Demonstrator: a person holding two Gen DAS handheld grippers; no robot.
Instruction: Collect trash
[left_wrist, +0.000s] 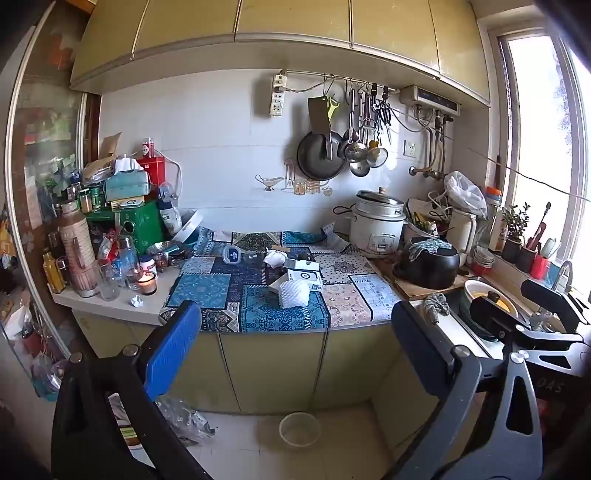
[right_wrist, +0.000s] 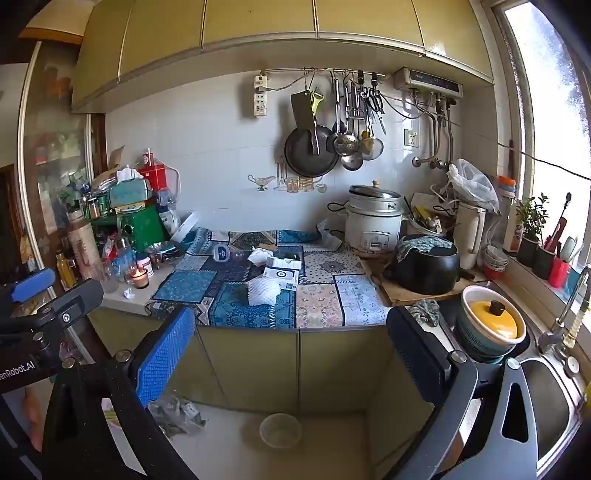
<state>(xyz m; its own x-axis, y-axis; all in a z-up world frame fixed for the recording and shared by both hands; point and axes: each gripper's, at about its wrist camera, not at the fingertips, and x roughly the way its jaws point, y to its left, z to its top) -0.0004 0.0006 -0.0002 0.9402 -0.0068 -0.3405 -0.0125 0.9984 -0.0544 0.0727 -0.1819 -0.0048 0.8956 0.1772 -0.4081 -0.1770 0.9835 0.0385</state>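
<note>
Both grippers, left (left_wrist: 295, 332) & right (right_wrist: 291, 339), hang back from the bench (left_wrist: 110, 308), jaws apart, empty. White foam net (left_wrist: 294, 293) lies on the patchwork cloth (left_wrist: 203, 290) near the front edge: prob. light, squashy, so pinch its mid. Crumpled tissue (left_wrist: 275, 257) sits behind: soft, grab anywhere.

1. Patchwork cloth (left_wrist: 207, 291) over counter: woven fabric, matt, printed blue patterns.
2. White foam net sleeve (left_wrist: 294, 293) at cloth's 6 o'clock: soft plastic mesh, ribbed, matt.
3. Crumpled tissue (left_wrist: 275, 257) toward 12 o'clock of the sleeve: paper, wrinkled.
4. Rice cooker (right_wrist: 375, 225) at 2 o'clock: white body, dull; lid shiny metal.
5. Black pot (right_wrist: 424, 271): glossy glazed look, knitted rag on top.
6. Hanging pan (left_wrist: 319, 155) and ladles: metal, pan dark, ladles bright.
7. Left gripper (left_wrist: 295, 343) pads: blue, rough dimpled texture; frame black matt plastic.
8. Sink (right_wrist: 550, 410): brushed steel.
</note>
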